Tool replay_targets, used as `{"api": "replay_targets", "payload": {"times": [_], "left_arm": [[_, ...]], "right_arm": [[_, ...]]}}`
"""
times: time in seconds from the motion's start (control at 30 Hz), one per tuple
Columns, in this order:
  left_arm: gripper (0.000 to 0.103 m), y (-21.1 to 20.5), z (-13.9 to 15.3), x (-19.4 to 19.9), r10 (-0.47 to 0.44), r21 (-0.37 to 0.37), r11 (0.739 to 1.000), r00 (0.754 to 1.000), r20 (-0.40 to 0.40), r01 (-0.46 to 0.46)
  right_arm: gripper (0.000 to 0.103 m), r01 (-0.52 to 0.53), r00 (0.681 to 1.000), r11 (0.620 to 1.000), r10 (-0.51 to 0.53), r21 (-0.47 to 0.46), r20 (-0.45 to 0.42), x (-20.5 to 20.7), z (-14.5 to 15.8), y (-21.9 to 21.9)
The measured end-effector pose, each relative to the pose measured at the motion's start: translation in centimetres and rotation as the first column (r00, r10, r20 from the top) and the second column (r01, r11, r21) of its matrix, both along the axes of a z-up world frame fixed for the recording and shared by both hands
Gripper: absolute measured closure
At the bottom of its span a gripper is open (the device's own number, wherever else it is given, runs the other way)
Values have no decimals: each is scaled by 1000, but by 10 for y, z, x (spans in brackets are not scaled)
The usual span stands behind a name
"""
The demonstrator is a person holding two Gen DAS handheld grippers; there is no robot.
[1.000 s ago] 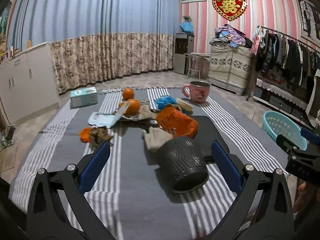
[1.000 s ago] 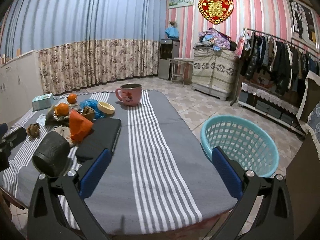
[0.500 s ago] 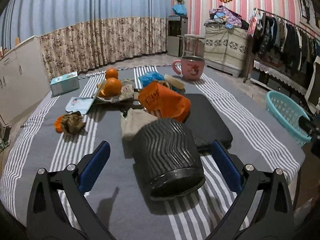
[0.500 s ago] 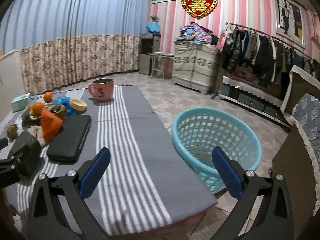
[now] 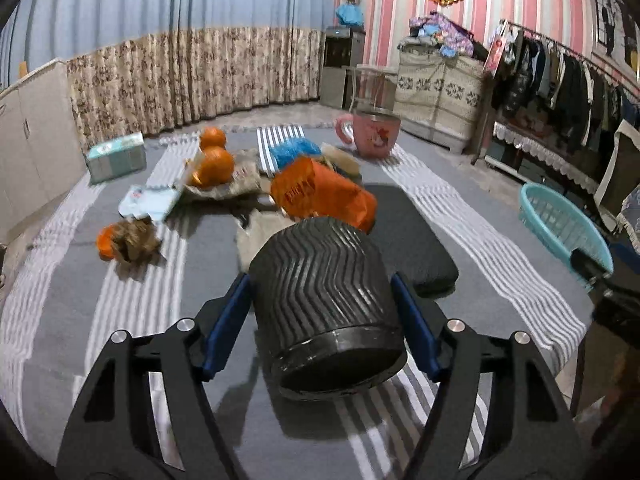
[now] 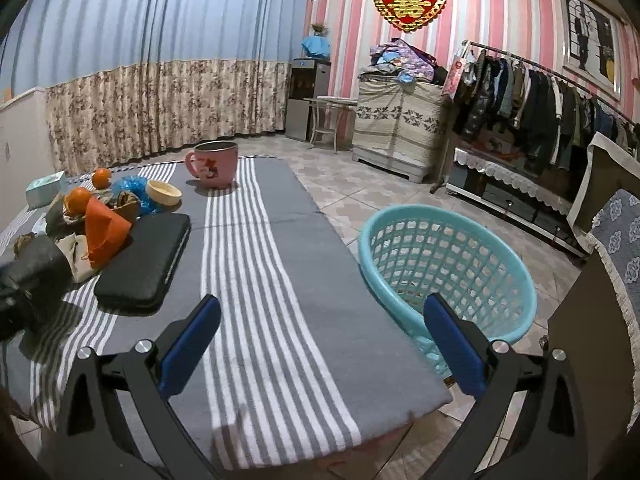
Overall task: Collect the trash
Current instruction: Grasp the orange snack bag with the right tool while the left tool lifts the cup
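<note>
A black ribbed cup lies on its side on the striped grey tablecloth. My left gripper straddles it, its jaws closing, and both blue pads touch the cup's sides. Behind the cup sit an orange bag, crumpled beige paper, a brown wrapper with orange peel and blue plastic. My right gripper stands open and empty over the table's near corner. A teal basket stands on the floor just beyond it.
A flat black case lies right of the cup. Two oranges, a tissue box, a small round tub and a pink mug sit farther back. A clothes rack lines the right wall.
My left gripper moved forward and down over the black cup, and its jaws narrowed onto the cup's sides. The right gripper has hardly shifted.
</note>
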State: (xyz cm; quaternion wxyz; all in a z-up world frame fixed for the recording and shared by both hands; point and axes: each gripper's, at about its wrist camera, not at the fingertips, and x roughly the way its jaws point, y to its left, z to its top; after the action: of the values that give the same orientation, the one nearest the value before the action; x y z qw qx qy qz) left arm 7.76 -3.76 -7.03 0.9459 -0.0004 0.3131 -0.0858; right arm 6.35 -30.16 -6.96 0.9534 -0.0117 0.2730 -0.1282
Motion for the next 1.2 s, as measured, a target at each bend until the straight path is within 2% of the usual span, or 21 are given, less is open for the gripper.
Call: {"api": "replay_targets", "payload": {"times": [0.13, 0.3, 0.5, 0.6, 0.83, 0.93, 1.0, 1.03, 1.1, 1.2], "left_arm": [[34, 19, 18, -5, 19, 26, 999, 999, 46, -21], [34, 64, 34, 2, 90, 53, 994, 992, 92, -95], [34, 120, 36, 16, 189, 50, 980, 977, 95, -194], [34, 142, 34, 23, 225, 42, 973, 970, 91, -229], [34, 169, 30, 37, 267, 18, 963, 961, 71, -269], [34, 172, 27, 41, 273, 20, 961, 959, 71, -275], [34, 175, 25, 42, 274, 18, 961, 959, 70, -276], [34, 176, 25, 44, 275, 18, 961, 959, 69, -277], [34, 179, 24, 46, 279, 21, 959, 958, 71, -281], [34, 178, 25, 49, 282, 19, 959, 957, 74, -284]], "right_arm": [[4, -40, 999, 999, 41, 18, -7, 9, 4, 11], [5, -115, 993, 993, 115, 36, -2, 26, 13, 37], [5, -214, 976, 975, 216, 66, -10, 64, 18, 82], [13, -263, 963, 962, 266, 68, -39, 86, 17, 106], [23, -346, 922, 934, 357, 91, -148, 133, -4, 154], [42, -363, 906, 928, 373, 86, -199, 146, -14, 166], [63, -380, 889, 916, 399, 124, -223, 153, -18, 168], [69, -390, 881, 909, 415, 146, -229, 155, -20, 168], [86, -409, 870, 897, 439, 168, -225, 155, -19, 168], [93, -437, 867, 885, 462, 160, -187, 151, -14, 169]]}}
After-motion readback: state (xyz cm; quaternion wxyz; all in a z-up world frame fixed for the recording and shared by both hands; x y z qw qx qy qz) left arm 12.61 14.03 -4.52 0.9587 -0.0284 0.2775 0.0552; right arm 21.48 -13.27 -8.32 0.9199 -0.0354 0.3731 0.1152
